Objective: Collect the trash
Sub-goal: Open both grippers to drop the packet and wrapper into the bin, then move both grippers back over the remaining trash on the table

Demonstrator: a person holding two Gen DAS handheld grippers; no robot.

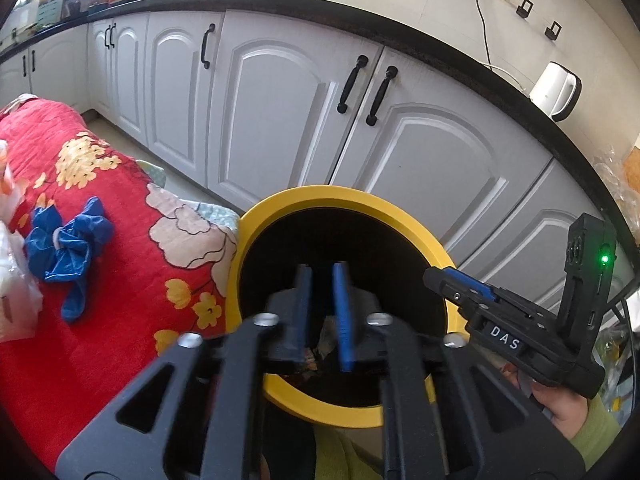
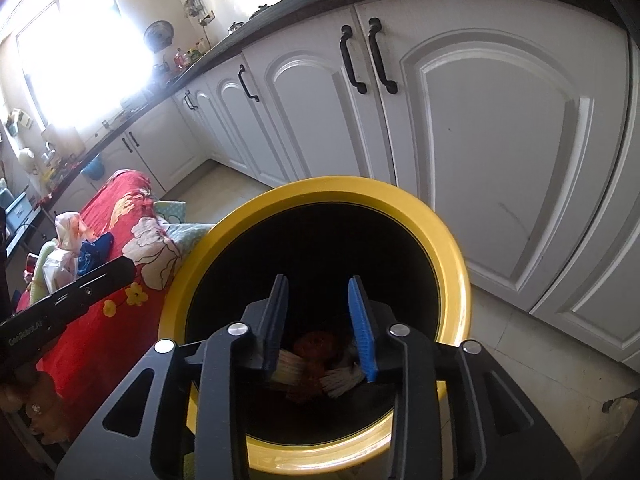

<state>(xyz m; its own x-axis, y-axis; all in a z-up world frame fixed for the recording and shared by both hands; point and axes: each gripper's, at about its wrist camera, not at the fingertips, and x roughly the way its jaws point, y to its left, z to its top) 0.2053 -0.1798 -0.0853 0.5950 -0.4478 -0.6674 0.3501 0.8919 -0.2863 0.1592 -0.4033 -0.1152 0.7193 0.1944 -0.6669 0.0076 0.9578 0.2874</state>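
Evidently the drop-off step is in hand: both grippers hang over the mouth of the yellow-rimmed bin [image 2: 320,196]. The left gripper [image 1: 323,316] has its jaws nearly together with only a narrow gap, and whether the scrap glimpsed beneath is pinched or lies in the bin cannot be told. The right gripper [image 2: 322,328] is parted wide and holds nothing; reddish and whitish trash [image 2: 316,364] shows below it, apparently inside the bin. At about nine o'clock from the bin, crumpled blue gloves [image 1: 70,248] and a white plastic bag [image 1: 16,264] lie on the red floral-covered surface [image 1: 120,280]. The next move probably calls for swinging a gripper there, opening over the gloves. White cabinets [image 1: 272,120] under a dark countertop run behind, at twelve o'clock.
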